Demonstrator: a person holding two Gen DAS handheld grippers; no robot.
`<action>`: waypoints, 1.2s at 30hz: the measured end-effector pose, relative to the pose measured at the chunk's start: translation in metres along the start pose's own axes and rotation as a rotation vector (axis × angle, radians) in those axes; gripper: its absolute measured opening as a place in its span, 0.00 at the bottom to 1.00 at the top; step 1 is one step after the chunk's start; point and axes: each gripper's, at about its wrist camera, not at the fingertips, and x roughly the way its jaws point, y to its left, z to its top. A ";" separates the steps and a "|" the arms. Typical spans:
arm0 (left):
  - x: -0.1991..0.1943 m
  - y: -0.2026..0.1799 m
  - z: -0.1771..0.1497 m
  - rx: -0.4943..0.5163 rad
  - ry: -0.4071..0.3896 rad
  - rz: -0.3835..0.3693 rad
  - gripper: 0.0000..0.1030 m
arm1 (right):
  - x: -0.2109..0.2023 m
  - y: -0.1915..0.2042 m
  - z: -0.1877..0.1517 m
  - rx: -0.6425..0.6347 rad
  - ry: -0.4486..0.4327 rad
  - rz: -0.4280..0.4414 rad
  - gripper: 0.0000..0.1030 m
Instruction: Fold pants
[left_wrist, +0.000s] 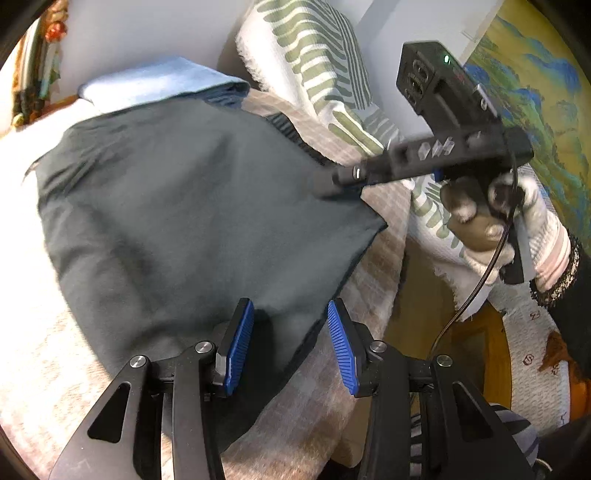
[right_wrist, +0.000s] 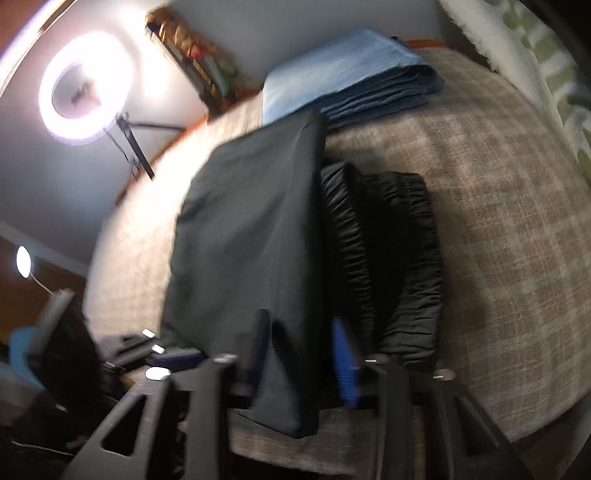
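The dark pants (left_wrist: 177, 221) lie spread on a surface covered by a beige plaid blanket (left_wrist: 325, 398) of coarse, woolly weave. Their cloth is smooth and matte, dark grey-green, folded into a broad slab with a sharp corner toward the striped cushion. In the right wrist view the pants (right_wrist: 251, 240) show a flat panel laid over a gathered, wrinkled black waistband part just beside it.

The left gripper (left_wrist: 290, 347) hovers at the near edge of the pants, its fingers (left_wrist: 240, 343) spread wide apart, ribbed blue pads facing each other with dark cloth beneath the gap and nothing pinched.

The right gripper (left_wrist: 325, 182), a black boxy tool held by a hand in a white knit glove (left_wrist: 517, 221), reaches the far-right corner of the pants; its tip is blurred there. In its own view the right gripper (right_wrist: 301, 354) has its fingers apart with a fold of the pants hanging between them; whether they pinch it I cannot tell.

Beyond the pants sits a stack of folded blue cloth (right_wrist: 351, 74), soft and layered. A white cushion with green wavy stripes (left_wrist: 317, 62) leans beside the pants. A glowing ring light (right_wrist: 85, 88) stands left of the stack.
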 end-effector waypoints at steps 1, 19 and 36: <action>-0.009 0.003 0.000 -0.011 -0.016 0.005 0.39 | 0.001 0.003 0.000 -0.008 0.010 -0.010 0.04; -0.031 0.041 -0.012 -0.056 -0.057 0.121 0.39 | -0.021 -0.003 0.001 -0.115 0.003 -0.254 0.26; -0.002 0.006 -0.030 0.106 -0.044 0.152 0.39 | 0.029 0.161 0.135 -0.507 -0.037 0.026 0.34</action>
